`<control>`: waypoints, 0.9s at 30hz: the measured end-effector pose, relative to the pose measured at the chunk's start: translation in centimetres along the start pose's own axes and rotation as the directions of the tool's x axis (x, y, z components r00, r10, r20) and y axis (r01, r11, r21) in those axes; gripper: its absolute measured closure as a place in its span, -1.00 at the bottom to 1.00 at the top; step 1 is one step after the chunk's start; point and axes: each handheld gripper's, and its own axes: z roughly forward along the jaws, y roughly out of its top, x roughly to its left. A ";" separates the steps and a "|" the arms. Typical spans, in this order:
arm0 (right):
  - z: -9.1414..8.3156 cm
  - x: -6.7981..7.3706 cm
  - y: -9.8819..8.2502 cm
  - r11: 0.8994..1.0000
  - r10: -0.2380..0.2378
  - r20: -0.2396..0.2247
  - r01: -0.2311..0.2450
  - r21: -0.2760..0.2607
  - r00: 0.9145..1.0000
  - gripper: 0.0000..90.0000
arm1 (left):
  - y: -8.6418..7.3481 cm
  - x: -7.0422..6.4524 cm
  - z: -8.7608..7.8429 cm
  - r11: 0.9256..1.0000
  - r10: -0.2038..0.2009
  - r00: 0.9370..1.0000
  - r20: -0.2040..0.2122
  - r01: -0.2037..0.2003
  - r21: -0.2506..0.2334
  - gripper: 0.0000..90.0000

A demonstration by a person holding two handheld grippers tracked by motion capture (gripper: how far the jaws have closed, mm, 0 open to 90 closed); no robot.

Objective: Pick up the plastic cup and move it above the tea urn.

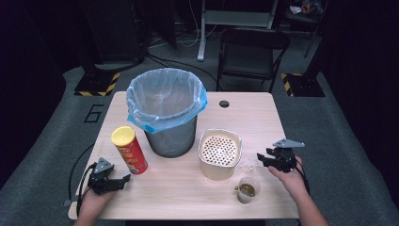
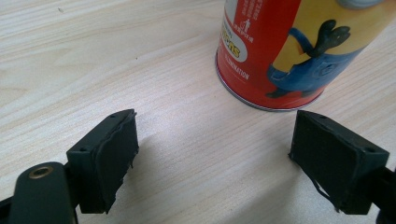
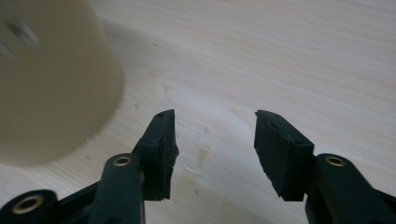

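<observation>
Your right gripper (image 1: 264, 159) has its two black jaws part-way apart with nothing between them; its own view shows bare pale wood grain between the matte, rough-edged pads (image 3: 161, 140). No earlier picture backs any motion, so that is all to say of it. Just to its left stands the cream square container (image 1: 219, 154), smooth-walled with rounded corners and a perforated top panel; what lies beneath the holes cannot be made out, and in the right gripper view it is a blurred cream wall cut off at the left edge. Between the gripper and that container lies a small clear crumpled scrap (image 1: 248, 165), too faint to identify. Nearer you than the gripper sits a clear plastic cup (image 1: 248, 189) holding brownish contents.

Your left gripper (image 1: 123, 180) rests low on the table (image 1: 263, 117), jaws wide apart and holding nothing. Just ahead of it stands the red cylindrical chip can (image 1: 129, 150), yellow-lidded, its printed cartoon figure cut off at the top of the left gripper view. Beyond the can and to the right is the grey mesh bin (image 1: 169, 136), lined with a translucent blue bag (image 1: 165, 99); its inside looks empty.
</observation>
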 end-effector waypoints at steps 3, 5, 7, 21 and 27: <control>-0.8 0.4 2.1 0.999 -0.013 -0.014 0.013 -0.042 1.000 0.16 | 0.0 0.0 0.0 1.000 0.000 1.000 -0.001 0.000 0.000 -0.68; -1.2 0.8 3.5 0.997 -0.034 -0.009 0.034 -0.065 0.999 0.24 | 0.0 0.0 0.0 1.000 -0.001 1.000 -0.001 0.001 0.000 -0.67; -1.4 0.9 4.1 0.996 -0.045 -0.008 0.044 -0.072 0.999 0.28 | 0.0 0.0 0.0 1.000 -0.001 1.000 -0.001 0.001 0.000 -0.68; 0.5 3.5 9.0 0.994 -0.083 -0.143 0.073 -0.078 0.986 0.41 | 0.0 0.0 0.0 1.000 0.003 1.000 -0.005 -0.003 -0.001 -0.68; 2.2 4.7 9.0 0.994 -0.113 -0.184 0.110 -0.028 0.976 0.62 | 0.0 0.0 0.0 1.000 0.006 1.000 -0.006 -0.006 0.000 -0.68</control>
